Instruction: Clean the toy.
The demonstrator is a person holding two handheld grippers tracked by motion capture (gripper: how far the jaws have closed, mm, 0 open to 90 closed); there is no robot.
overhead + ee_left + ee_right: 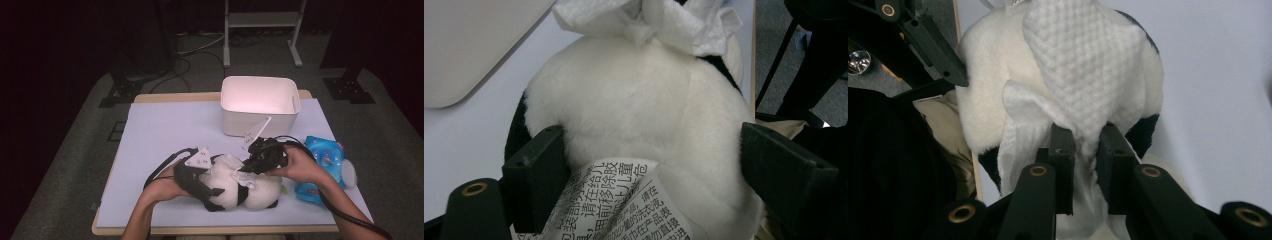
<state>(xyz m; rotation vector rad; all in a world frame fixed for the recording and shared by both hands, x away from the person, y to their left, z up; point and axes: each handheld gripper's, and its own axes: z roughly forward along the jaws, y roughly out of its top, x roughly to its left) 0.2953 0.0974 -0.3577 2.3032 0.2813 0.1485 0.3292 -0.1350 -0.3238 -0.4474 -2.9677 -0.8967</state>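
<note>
A white and black plush panda lies near the table's front edge. My left gripper grips its body from the left. In the left gripper view the jaws of the left gripper stand wide, pressed on both sides of the plush panda, above its printed label. My right gripper is over the toy, shut on a white wipe. In the right gripper view the wipe drapes over the plush panda, pinched by the right gripper.
A white bin stands at the back of the light mat, just beyond my right hand. A blue wipe pack lies at the right edge. The left half of the mat is bare.
</note>
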